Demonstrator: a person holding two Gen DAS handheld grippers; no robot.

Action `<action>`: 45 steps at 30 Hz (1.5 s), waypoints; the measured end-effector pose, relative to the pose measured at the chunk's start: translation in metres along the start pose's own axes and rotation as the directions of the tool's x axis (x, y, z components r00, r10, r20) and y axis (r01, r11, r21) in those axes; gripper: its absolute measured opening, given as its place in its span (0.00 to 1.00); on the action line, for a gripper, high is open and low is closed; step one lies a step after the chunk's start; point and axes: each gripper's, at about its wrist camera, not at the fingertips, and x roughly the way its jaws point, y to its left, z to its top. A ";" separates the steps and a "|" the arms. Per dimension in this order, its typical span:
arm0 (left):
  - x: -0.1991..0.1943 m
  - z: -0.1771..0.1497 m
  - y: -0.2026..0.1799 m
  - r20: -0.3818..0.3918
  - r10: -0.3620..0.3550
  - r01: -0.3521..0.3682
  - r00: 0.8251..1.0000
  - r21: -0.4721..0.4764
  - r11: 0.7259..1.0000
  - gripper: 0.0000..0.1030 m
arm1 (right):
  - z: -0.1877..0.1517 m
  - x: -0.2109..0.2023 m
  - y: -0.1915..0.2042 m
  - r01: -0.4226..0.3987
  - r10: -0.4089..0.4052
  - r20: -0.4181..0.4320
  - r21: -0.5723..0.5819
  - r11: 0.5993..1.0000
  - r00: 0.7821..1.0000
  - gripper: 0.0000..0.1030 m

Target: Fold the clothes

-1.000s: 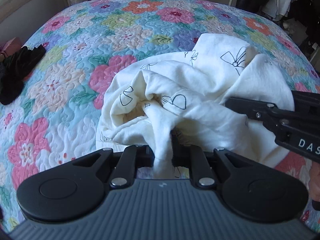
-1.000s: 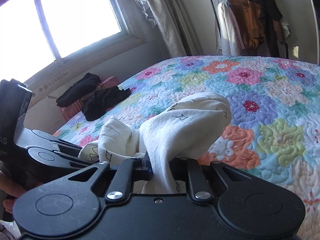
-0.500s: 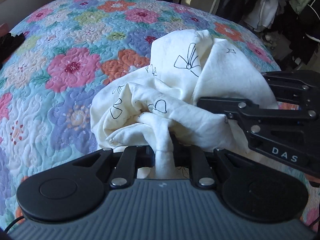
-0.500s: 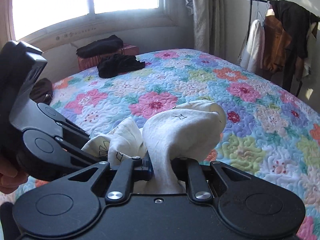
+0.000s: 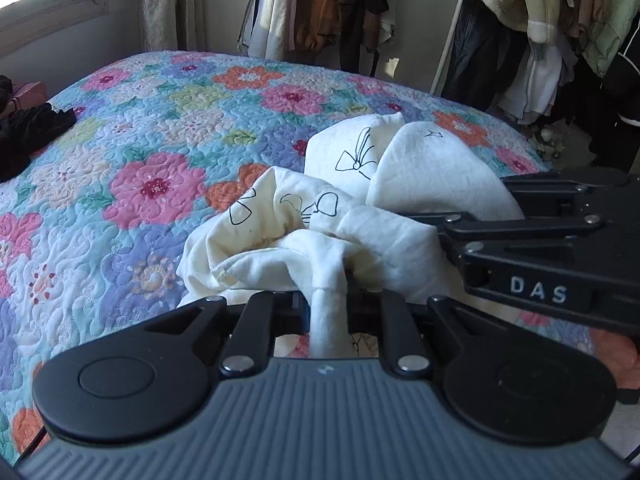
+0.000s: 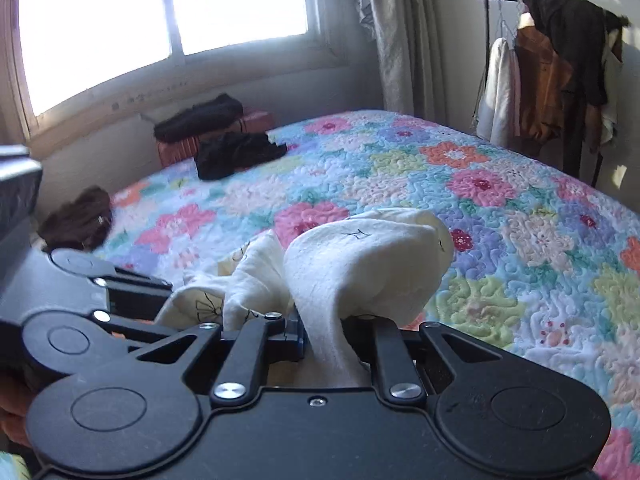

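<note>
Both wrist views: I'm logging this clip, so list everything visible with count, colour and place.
cream garment: one, cream with black bow prints, bunched over the quilt, pinched by both grippers
floral quilt: one, multicoloured, covering the bed
black clothes: two piles, by the window end of the bed
brown item: one, at the quilt's edge nearest the window wall
striped box: one, reddish, under a black pile
clothes rack: hung coats, by the wall
window: bright
curtain: beige
left gripper: shut on cloth
right gripper: shut on cloth
</note>
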 end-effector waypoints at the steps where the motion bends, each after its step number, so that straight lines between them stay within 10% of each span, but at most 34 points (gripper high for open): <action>1: -0.002 0.003 -0.002 0.011 -0.001 0.001 1.000 0.018 1.000 0.13 | 0.000 -0.006 -0.002 -0.005 0.004 0.021 0.031 1.000 1.000 0.16; 17: 0.139 0.045 -0.067 -0.061 -0.090 0.098 0.994 0.146 0.984 0.13 | -0.025 0.024 -0.133 0.194 -0.205 0.064 0.149 0.970 0.977 0.16; 24: 0.182 0.020 -0.057 -0.140 -0.001 0.024 0.990 0.160 0.987 0.14 | -0.059 0.043 -0.187 0.438 -0.412 -0.151 0.236 0.868 0.899 0.35; 32: 0.178 0.009 -0.035 -0.119 -0.075 0.087 0.990 0.099 0.991 0.31 | -0.066 0.012 -0.158 0.555 -0.547 -0.094 0.133 0.821 0.832 0.42; 39: 0.179 0.000 -0.022 -0.101 -0.051 0.060 0.994 0.093 0.994 0.49 | -0.075 -0.007 -0.116 0.523 -0.523 -0.002 0.012 0.852 0.852 0.44; 41: 0.176 0.001 -0.024 -0.093 -0.037 0.045 0.995 0.088 0.995 0.20 | -0.077 -0.007 -0.112 0.482 -0.482 -0.001 0.010 0.876 0.876 0.44; 45: 0.168 0.003 -0.029 -0.078 -0.011 0.017 0.997 0.074 0.997 0.14 | -0.077 0.009 -0.100 0.409 -0.409 -0.021 -0.013 0.912 0.912 0.45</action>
